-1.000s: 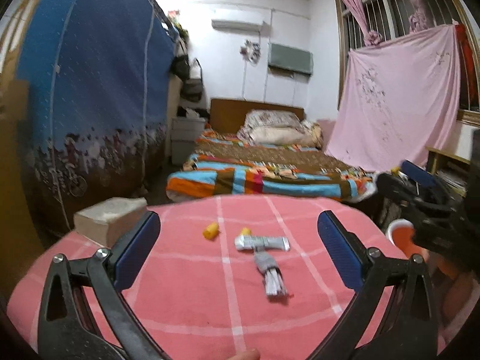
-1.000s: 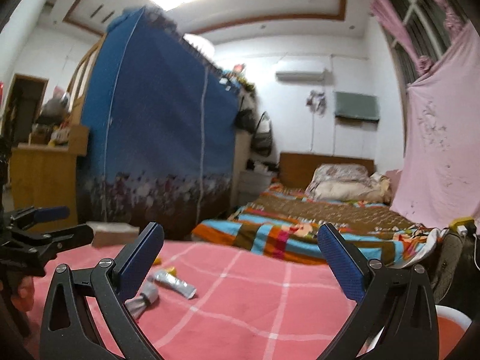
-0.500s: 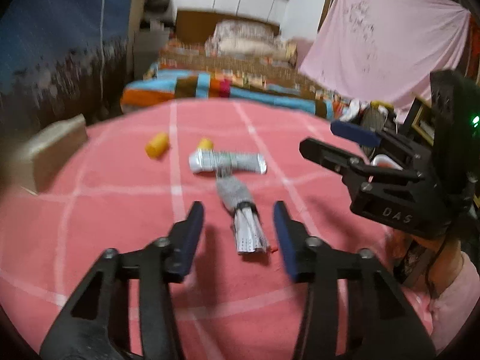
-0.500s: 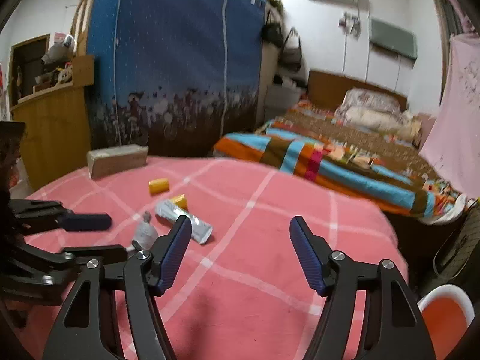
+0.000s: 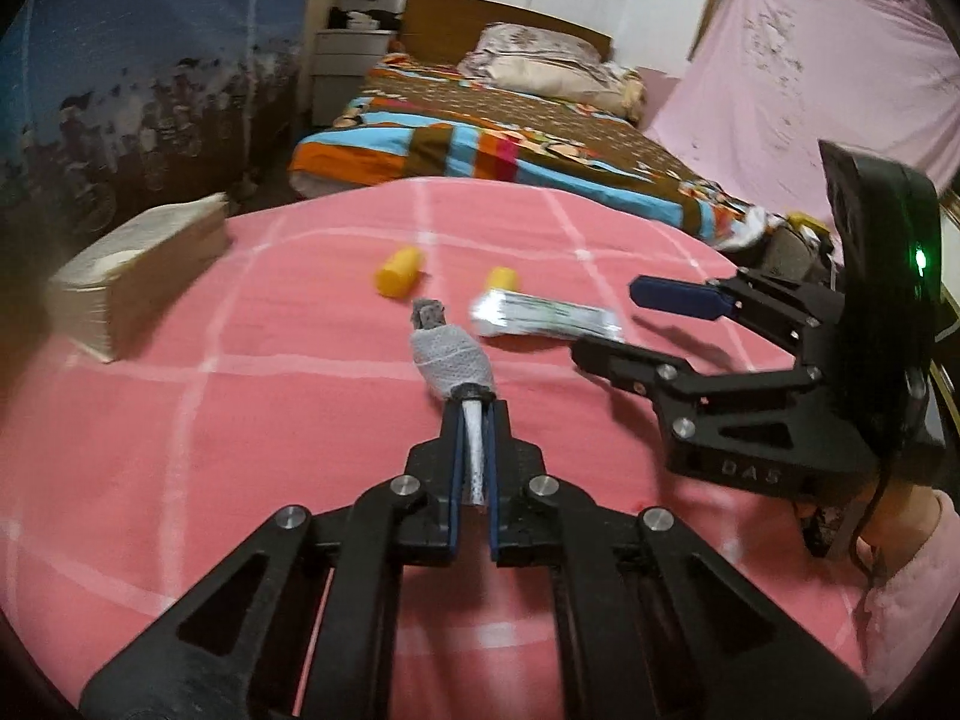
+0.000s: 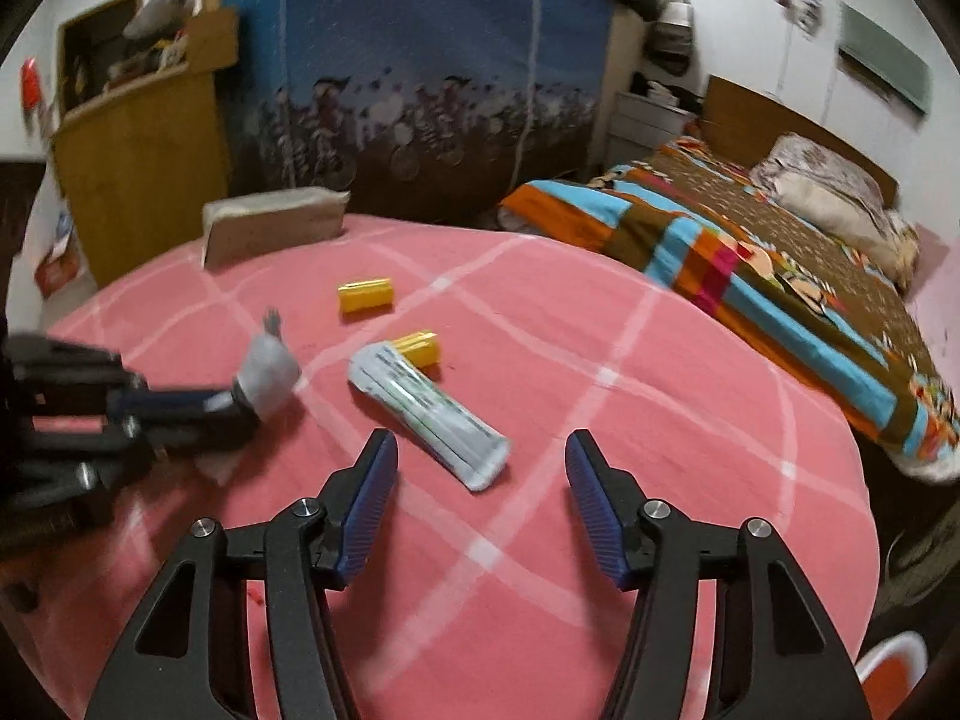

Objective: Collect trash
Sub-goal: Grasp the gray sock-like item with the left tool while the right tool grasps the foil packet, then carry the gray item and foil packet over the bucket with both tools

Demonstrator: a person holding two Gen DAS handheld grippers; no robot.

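The left gripper (image 5: 474, 420), angled downward, is clamped on a grey wrapper (image 5: 453, 360); the right gripper (image 6: 480, 498), half-closed after narrowing, is held empty over the pink table (image 6: 600, 540) near a bed (image 6: 750, 252).

A round table under a pink checked cloth (image 6: 630, 360) fills the near ground; a tan tissue pack (image 6: 273, 222) lies at its far left edge. Beyond it stands a bed with a striped blanket (image 5: 480, 138) and pillows (image 5: 540, 57); a blue curtain (image 6: 420, 42) hangs to the left, beside a wooden cabinet (image 6: 138, 162); a pink sheet (image 5: 810, 84) drapes on the right.
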